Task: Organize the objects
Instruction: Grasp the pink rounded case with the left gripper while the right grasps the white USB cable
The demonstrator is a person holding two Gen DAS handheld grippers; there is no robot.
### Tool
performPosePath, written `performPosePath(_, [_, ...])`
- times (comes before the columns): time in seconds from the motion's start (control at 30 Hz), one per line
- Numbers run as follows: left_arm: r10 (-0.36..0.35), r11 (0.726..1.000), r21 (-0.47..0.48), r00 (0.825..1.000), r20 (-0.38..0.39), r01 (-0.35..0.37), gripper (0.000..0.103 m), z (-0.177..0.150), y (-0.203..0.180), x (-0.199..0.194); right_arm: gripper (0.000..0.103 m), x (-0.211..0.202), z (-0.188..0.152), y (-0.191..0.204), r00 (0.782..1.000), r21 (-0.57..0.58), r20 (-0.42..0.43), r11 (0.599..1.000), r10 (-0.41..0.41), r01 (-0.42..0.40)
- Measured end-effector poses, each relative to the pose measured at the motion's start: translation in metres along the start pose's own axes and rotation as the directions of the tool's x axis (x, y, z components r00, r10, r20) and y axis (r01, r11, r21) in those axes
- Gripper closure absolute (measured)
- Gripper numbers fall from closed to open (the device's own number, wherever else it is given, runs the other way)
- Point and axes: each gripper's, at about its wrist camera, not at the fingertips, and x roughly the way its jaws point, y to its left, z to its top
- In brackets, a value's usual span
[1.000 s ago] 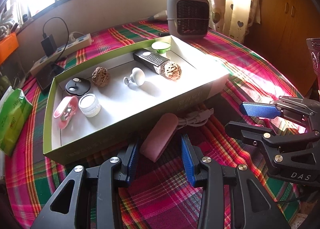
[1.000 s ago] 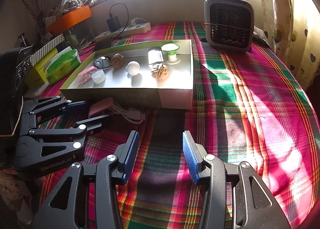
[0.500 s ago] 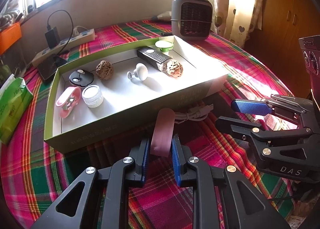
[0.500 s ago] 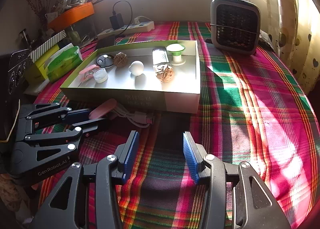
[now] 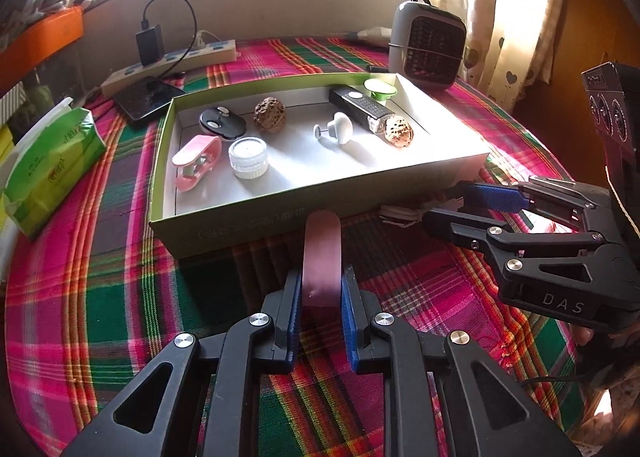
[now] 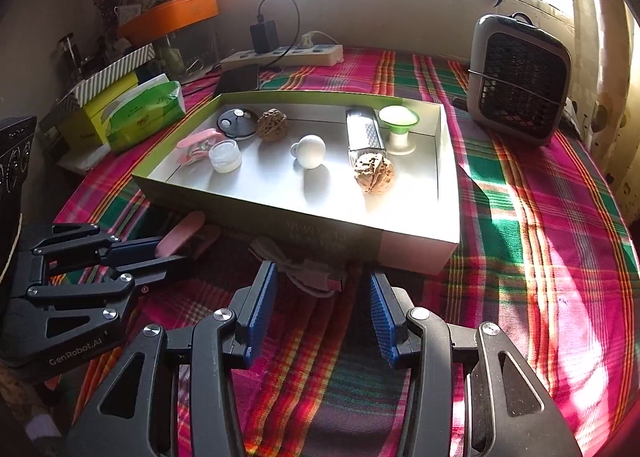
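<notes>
Left tool [image 5: 320, 307] jaws have just been closing and are now clamping on the pink case [image 5: 321, 257], which was lying loose between wide-apart pads a second back; the grab looks done, so the lift into the box [image 5: 256, 225] is probably coming next. Pink case is sitting on the plaid worktop [image 5: 120, 297] just in front of the box's near wall, its far end pointing at that wall, its near end pinched between the blue pads. Right tool [image 6: 320, 317] is hovering with jaws apart, holding nothing, with the white cable [image 6: 308, 273] lying just beyond its tips, close to the box front. Box is already holding the walnuts, the white knob [image 5: 338, 128], the small jar [image 5: 248, 157] and other bits.
</notes>
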Motion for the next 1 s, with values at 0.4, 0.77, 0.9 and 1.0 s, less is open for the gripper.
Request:
performPosePath(0.4, [-0.012, 0.999, -0.032, 1.0, 0.003, 0.012, 0.086, -0.002, 0.012, -0.003, 0.057, -0.003, -0.009, 0.025, 0.989, -0.074, -0.052, 0.987, 0.139, -0.143])
performPosePath(0.77, [-0.008, 0.999, -0.053, 1.0, 0.002, 0.008, 0.086, -0.005, 0.02, -0.006, 0.057, 0.003, 0.005, 0.022, 0.998, -0.117, -0.021, 0.991, 0.056, -0.058])
performPosePath(0.9, [-0.003, 0.998, -0.056, 1.0, 0.002, 0.004, 0.086, -0.006, 0.022, -0.007, 0.057, 0.014, 0.009, 0.026, 0.997, -0.139, -0.045, 0.987, 0.071, -0.076])
performPosePath(1.0, [-0.007, 0.998, -0.059, 1.0, 0.002, 0.007, 0.086, -0.006, 0.024, -0.008, 0.057, 0.017, 0.009, 0.03, 0.995, -0.152, -0.055, 0.984, 0.081, -0.089])
